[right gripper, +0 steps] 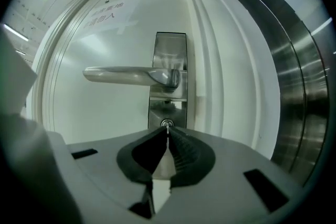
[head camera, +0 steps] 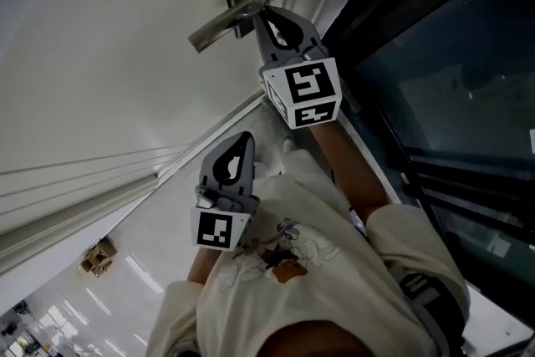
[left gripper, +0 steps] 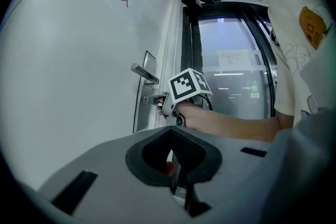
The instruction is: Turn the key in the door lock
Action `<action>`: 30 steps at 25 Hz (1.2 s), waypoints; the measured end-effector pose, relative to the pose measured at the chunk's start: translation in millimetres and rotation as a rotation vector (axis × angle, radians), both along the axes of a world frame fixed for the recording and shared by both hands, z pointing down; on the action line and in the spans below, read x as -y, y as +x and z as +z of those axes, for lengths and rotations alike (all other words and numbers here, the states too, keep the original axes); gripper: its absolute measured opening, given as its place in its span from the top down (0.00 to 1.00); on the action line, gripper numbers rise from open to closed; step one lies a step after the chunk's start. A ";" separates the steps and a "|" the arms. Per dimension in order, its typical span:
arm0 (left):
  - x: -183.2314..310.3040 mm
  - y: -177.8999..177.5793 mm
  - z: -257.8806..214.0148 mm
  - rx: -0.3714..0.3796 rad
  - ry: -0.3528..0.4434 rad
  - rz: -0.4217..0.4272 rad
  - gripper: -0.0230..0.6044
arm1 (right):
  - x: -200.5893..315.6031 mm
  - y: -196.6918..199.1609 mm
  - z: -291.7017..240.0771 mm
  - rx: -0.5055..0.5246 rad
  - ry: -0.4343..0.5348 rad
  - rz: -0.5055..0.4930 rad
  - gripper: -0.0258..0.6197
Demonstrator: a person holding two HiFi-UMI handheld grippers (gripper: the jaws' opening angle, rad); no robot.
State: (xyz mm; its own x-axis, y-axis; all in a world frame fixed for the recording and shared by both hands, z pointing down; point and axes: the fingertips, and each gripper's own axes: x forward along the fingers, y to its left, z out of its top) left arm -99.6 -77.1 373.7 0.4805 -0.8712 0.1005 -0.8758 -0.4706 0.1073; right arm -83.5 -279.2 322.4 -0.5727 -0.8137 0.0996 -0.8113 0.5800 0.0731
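So, R gripper (right gripper: 167, 136) pinches the key (right gripper: 167, 127), in the lock (right gripper: 157, 113) at its tips, under the handle (right gripper: 128, 76); L gripper (left gripper: 170, 131) clenched, well back. We reckon grip's done, turn's left.

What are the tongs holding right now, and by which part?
Right tongs pinch the key by its exposed end, the rest in the lock under the door handle. Left tongs are shut on nothing.

The right gripper (right gripper: 167, 132) reaches out about level on an extended forearm (head camera: 347, 167), its jaw tips pinched on the key (right gripper: 167, 125). The left gripper (left gripper: 170, 134) hangs back near the torso, jaws together, holding nothing.
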 end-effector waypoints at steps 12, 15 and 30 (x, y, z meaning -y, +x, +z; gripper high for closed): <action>16.5 4.0 0.3 -0.033 0.005 -0.026 0.96 | 6.7 3.8 3.0 0.719 -0.479 -0.097 0.94; 16.2 4.8 3.1 -0.032 -0.005 -0.034 0.96 | 5.8 4.1 5.2 0.942 -0.646 -0.113 0.93; 0.0 12.0 -7.2 -0.015 -0.048 -0.074 0.96 | -15.3 8.0 -9.1 1.533 -1.092 -0.111 0.91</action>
